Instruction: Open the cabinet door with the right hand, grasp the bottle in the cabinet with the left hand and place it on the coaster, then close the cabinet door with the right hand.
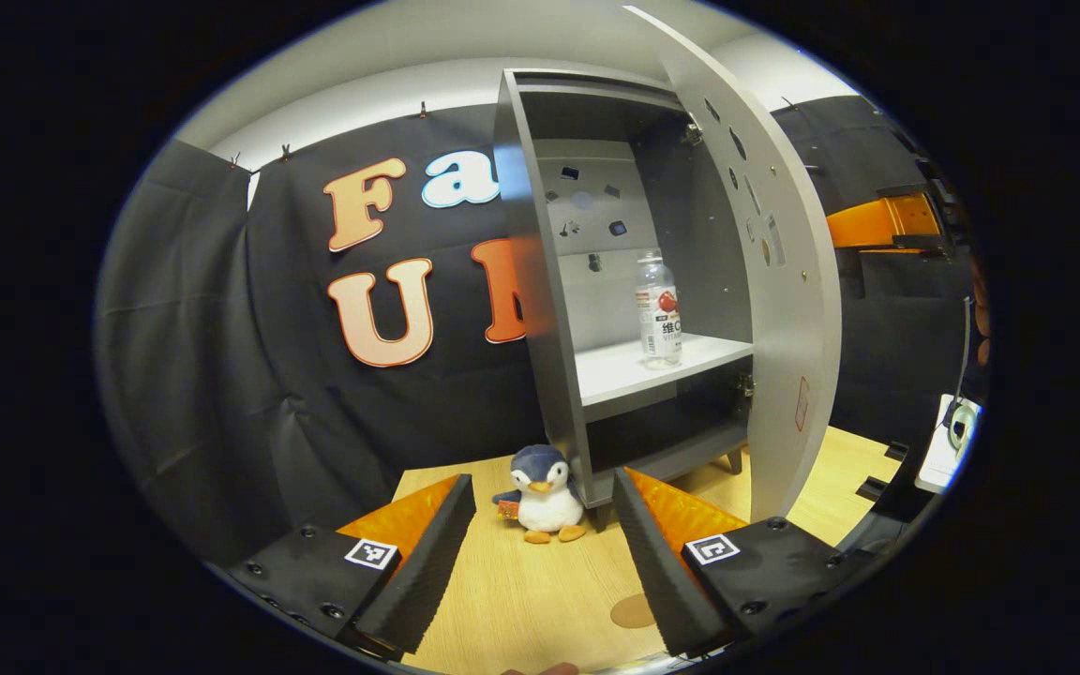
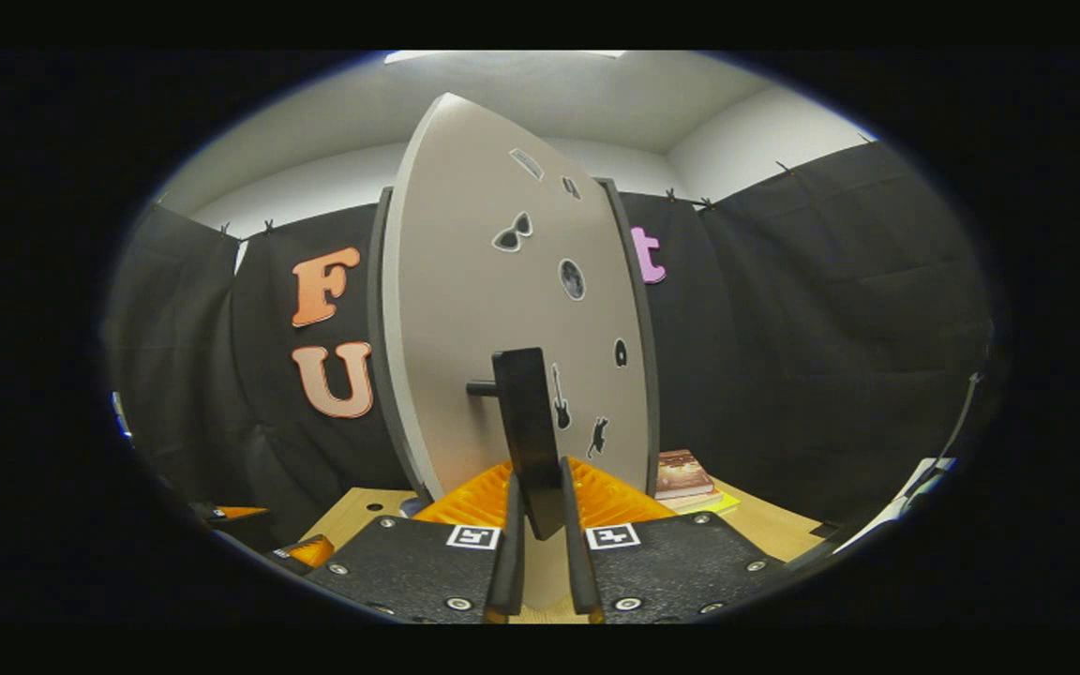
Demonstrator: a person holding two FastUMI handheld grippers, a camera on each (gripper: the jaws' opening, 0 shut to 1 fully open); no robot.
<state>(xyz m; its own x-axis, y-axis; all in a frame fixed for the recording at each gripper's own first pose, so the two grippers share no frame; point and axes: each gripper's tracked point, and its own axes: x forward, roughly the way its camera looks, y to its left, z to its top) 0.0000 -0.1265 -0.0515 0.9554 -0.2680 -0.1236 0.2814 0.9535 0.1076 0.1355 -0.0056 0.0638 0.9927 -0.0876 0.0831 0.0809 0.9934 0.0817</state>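
The bottle's (image 1: 659,310) label was too small to make out, and the open cabinet door (image 1: 765,281) covered whatever sat right of the bottle. The stickers on the back wall behind the bottle were just blurry specks. Below the bottle's shelf, the lower compartment (image 1: 667,436) was too dark to see into. In the right gripper view the door (image 2: 502,319) blocked the whole cabinet, and the stack of books (image 2: 685,476) beside it was half hidden behind the door's edge.
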